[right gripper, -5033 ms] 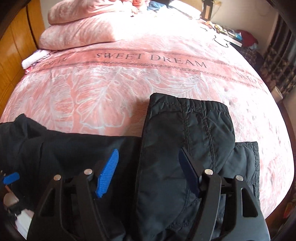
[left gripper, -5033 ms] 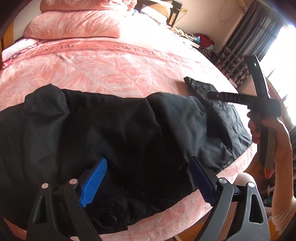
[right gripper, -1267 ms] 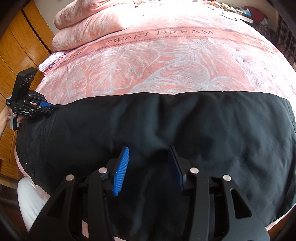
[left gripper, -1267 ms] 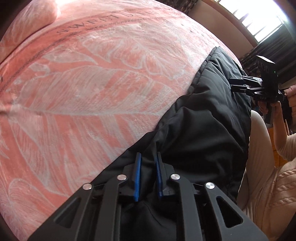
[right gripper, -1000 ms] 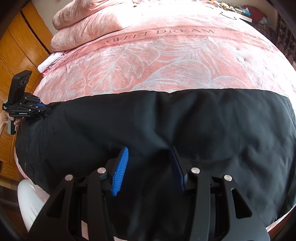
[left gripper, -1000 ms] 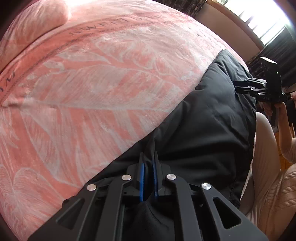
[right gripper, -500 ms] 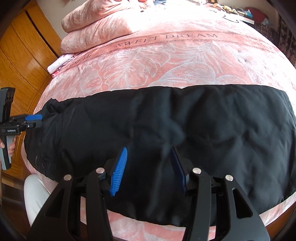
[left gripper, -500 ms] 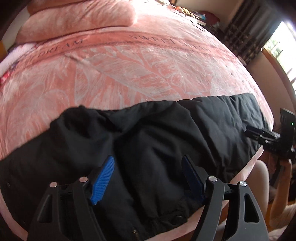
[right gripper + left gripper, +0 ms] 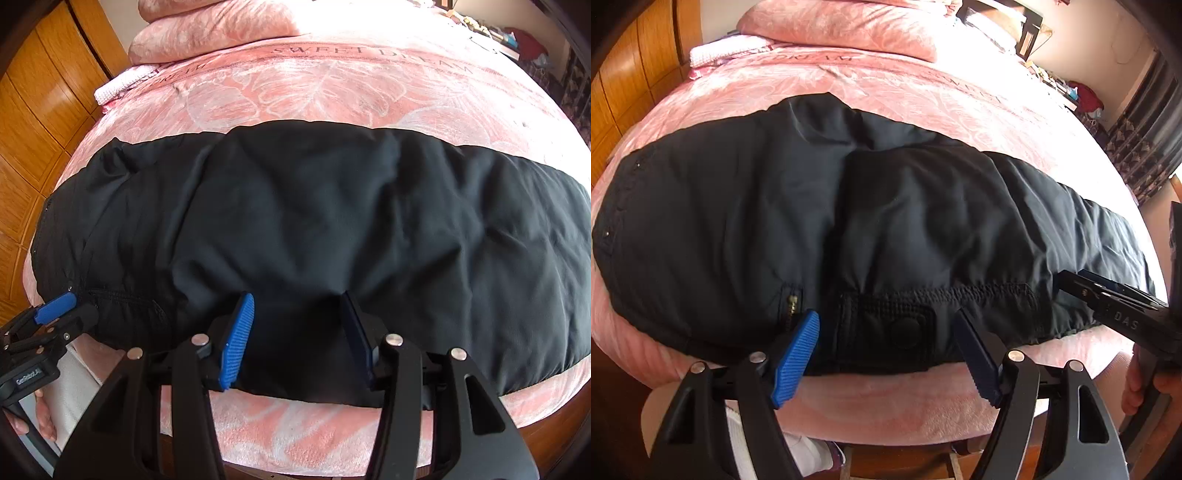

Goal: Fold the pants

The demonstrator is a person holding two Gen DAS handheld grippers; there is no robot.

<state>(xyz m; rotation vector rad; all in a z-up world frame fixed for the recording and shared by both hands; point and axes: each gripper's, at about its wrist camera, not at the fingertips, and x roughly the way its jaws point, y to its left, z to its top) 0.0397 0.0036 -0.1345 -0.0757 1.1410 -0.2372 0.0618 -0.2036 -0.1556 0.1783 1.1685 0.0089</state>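
Two grippers, both with jaws spread wide and holding nothing right now. The left gripper (image 9: pixel 886 354) hangs just off the near edge of the bed, lined up with the waistband end of the black padded nylon pants (image 9: pixel 871 221), right by the snap button (image 9: pixel 905 332) and the little brass zipper pull (image 9: pixel 792 301). About a second ago that same gripper was pinched shut on a fold of the fabric and looking along the length of the pants; half a second ago it had already let go and swung round. So the straightening tug looks done.

The right gripper (image 9: pixel 295 332) sits at the near edge around the middle of the legs, blue pads either side of the cloth without biting it. It's been open like that for the last second or so, while five seconds ago the leg end was doubled over in a lump in front of it. Now that lump is gone.

Upshot: the pants are laid out long and fairly flat across the pink leaf-print plush blanket (image 9: pixel 332 85), along the near side of the bed, waist on the left, cuffs off to the right. Looks to me like prep is finished and the actual folding hasn't started. I'd guess the next thing is grabbing one end and bringing it over. That puffy fabric will probably spring back, so expect some pressing down.
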